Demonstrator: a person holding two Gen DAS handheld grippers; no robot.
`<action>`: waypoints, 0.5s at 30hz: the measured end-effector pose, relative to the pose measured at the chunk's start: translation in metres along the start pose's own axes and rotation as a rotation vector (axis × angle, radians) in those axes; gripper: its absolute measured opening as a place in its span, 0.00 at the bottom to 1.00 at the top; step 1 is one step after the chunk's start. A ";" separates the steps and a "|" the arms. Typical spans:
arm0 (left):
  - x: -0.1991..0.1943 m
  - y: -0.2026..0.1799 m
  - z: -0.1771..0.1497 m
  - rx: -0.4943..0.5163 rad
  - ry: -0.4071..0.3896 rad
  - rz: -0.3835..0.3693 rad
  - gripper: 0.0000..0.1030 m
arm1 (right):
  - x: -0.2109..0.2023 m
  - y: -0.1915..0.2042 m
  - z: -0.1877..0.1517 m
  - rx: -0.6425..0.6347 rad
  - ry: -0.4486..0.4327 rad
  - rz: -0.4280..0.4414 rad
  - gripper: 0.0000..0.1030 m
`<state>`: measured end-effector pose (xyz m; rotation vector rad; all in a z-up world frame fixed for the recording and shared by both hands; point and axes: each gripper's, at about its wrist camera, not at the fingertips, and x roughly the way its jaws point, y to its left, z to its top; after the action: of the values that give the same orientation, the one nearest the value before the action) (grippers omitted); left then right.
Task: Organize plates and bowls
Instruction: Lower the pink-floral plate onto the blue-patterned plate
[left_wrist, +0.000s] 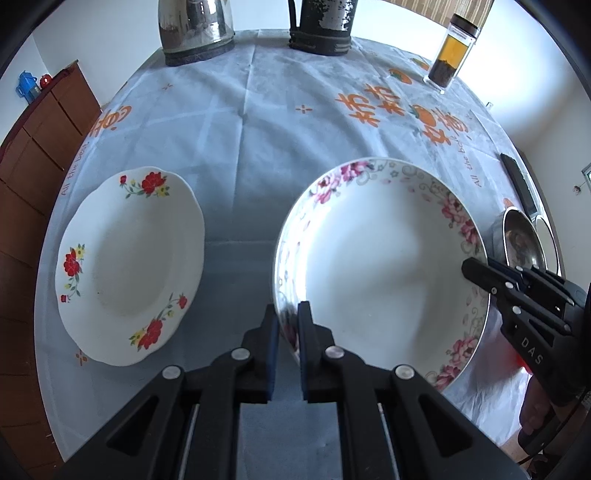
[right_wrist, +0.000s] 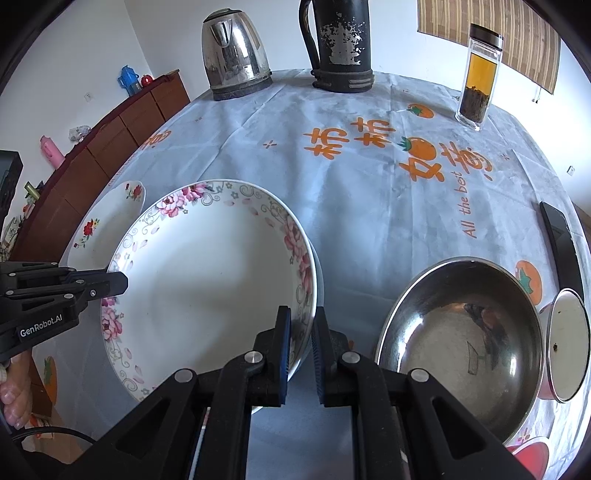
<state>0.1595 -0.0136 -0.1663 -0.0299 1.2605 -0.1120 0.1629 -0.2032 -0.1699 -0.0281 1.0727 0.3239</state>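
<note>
Pink-flowered plate (left_wrist: 380, 273) gripped on both sides: left gripper (left_wrist: 288, 325) pinches its left rim, right gripper (right_wrist: 301, 328) pinches its right rim. Plate looks tilted, lifted off tablecloth (left_wrist: 229, 140).

Red-flowered plate (left_wrist: 129, 258) lies flat on cloth just left of it, not touching.

Steel bowl (right_wrist: 461, 339) sits on right, with small enamel bowl (right_wrist: 569, 350) beside it, both untouched.

Progress judged early: nothing stacked yet. Left to do: set pink plate on or under red one, then nest bowls.
</note>
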 end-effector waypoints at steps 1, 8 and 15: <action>0.001 0.000 0.000 -0.001 0.001 0.000 0.06 | 0.001 0.000 0.000 0.000 0.001 0.000 0.11; 0.006 0.000 0.002 -0.005 0.011 0.001 0.06 | 0.005 -0.001 0.002 -0.005 0.012 -0.003 0.11; 0.005 0.002 0.003 -0.013 0.011 -0.003 0.06 | 0.007 -0.001 0.003 -0.006 0.012 -0.002 0.11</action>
<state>0.1643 -0.0119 -0.1699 -0.0425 1.2720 -0.1060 0.1685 -0.2016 -0.1743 -0.0368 1.0838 0.3256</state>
